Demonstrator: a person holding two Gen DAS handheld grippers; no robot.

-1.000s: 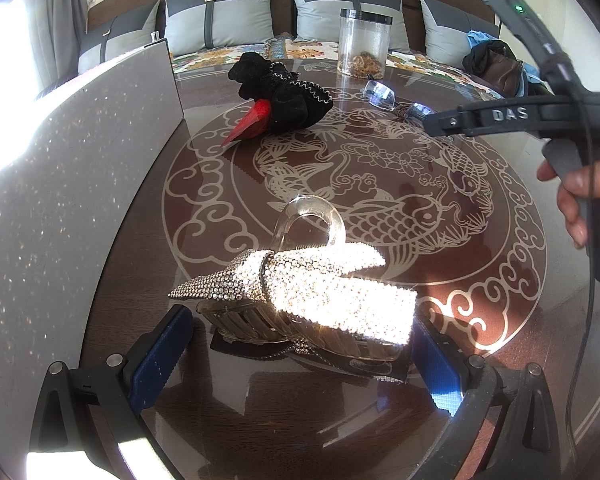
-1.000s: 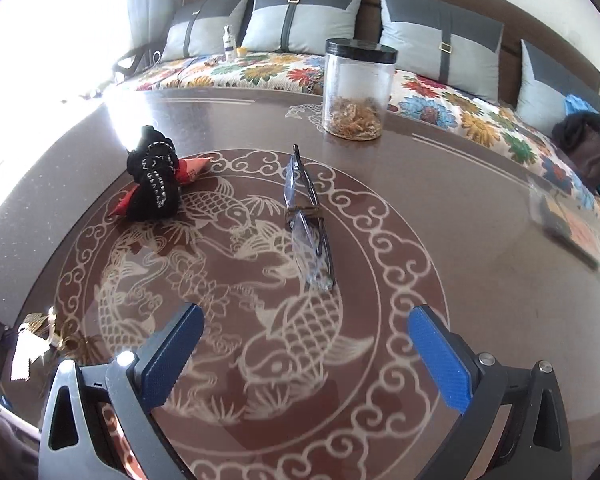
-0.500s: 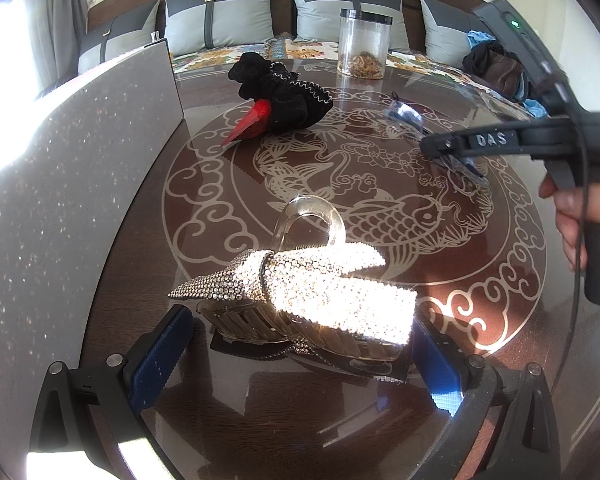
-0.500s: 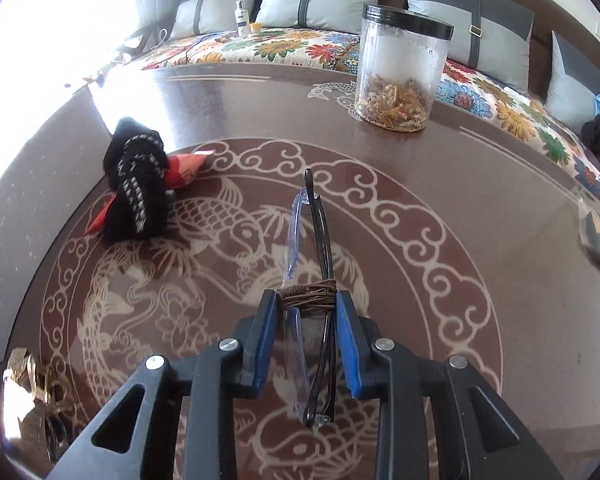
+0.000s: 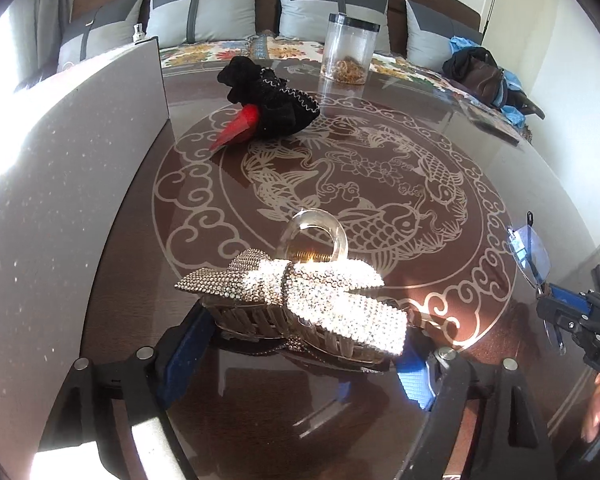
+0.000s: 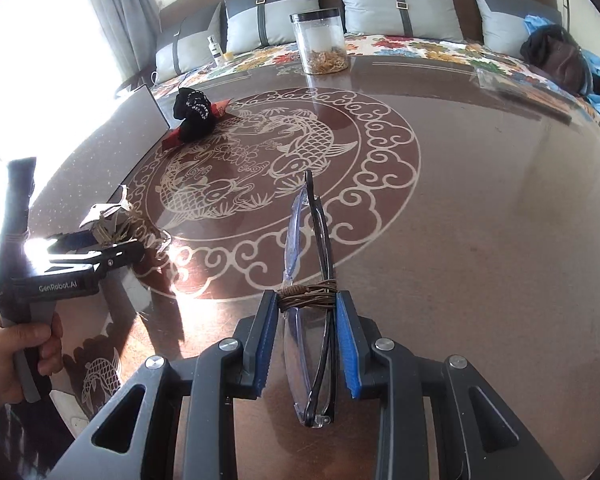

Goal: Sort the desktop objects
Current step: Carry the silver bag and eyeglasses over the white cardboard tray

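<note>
Black two-finger grippers (image 6: 306, 344) with blue ribbed pads (image 6: 348, 350), silver screws (image 6: 381, 345), white "GenRobot.AI" lettering on the left gripper (image 6: 96, 246), thin black cable.

left wrist: close over desk (image 5: 480, 140), tilted down, facing sofa (image 5: 220, 12) | right wrist: same tilt, from farther right | shared by the 2: desk, jar (image 6: 320, 42), sofa, each other's gripper

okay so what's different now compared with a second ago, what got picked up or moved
The right gripper closed on the folded glasses, lifted them off the table's middle and carried them to the near right edge. The left gripper's jaws are closing around the rhinestone hair clip. The black scrunchie and clear jar stayed put.
</note>
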